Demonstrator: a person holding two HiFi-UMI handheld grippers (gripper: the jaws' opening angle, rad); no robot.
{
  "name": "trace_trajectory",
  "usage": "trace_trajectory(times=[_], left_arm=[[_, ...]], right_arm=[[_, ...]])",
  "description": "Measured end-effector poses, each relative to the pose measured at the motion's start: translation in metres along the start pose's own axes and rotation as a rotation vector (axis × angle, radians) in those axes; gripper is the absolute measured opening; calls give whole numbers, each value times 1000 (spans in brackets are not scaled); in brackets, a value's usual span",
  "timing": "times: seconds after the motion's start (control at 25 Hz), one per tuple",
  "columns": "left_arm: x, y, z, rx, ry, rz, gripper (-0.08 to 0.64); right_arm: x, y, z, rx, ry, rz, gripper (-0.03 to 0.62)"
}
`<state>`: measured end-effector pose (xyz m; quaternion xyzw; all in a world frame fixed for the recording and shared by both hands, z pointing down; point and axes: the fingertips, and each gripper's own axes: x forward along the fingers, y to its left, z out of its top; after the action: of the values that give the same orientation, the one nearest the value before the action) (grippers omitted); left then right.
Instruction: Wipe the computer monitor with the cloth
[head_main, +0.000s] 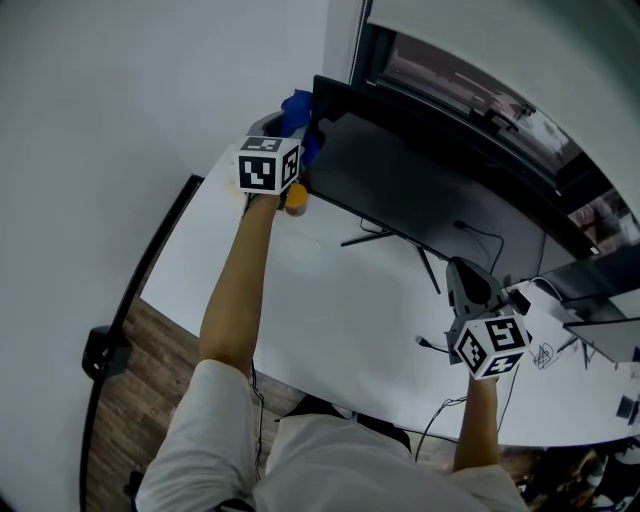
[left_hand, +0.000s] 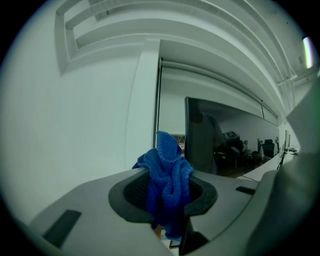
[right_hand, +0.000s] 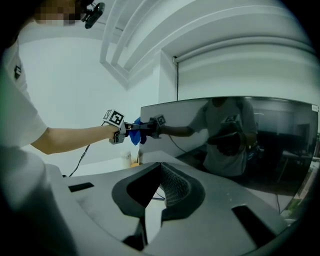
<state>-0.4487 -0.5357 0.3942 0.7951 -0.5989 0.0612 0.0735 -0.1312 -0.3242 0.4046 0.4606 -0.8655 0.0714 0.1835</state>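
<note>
A dark monitor (head_main: 420, 190) stands at the back of the white desk (head_main: 330, 320). My left gripper (head_main: 299, 138) is raised at the screen's left edge and is shut on a crumpled blue cloth (head_main: 297, 106). In the left gripper view the cloth (left_hand: 167, 182) bulges out between the jaws, with the monitor (left_hand: 220, 145) just to its right. From the right gripper view the cloth (right_hand: 136, 134) touches the screen's left edge. My right gripper (head_main: 462, 266) hovers low in front of the screen's right half, its jaws closed together at the tips (right_hand: 160, 167) with nothing between them.
The monitor's thin stand legs (head_main: 385, 235) and black cables (head_main: 440, 345) lie on the desk. A small orange object (head_main: 294, 197) sits under my left gripper. Another screen (head_main: 600, 290) stands at the far right. A white wall (head_main: 120, 100) runs along the left.
</note>
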Motion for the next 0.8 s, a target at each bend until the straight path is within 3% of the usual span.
trace_trajectory(times=[0.16,0.48,0.8], left_arm=[[5,-2,-28,-45,43,-36,129],[11,-4,-141,-311,124,-80,130],[7,-31,-234,-316,236,-29,132]], right_arm=[[5,5,-7,-2,15,16,14],[16,12,-34,6,70,44,14],[20,3,-66,15,117,54,14]])
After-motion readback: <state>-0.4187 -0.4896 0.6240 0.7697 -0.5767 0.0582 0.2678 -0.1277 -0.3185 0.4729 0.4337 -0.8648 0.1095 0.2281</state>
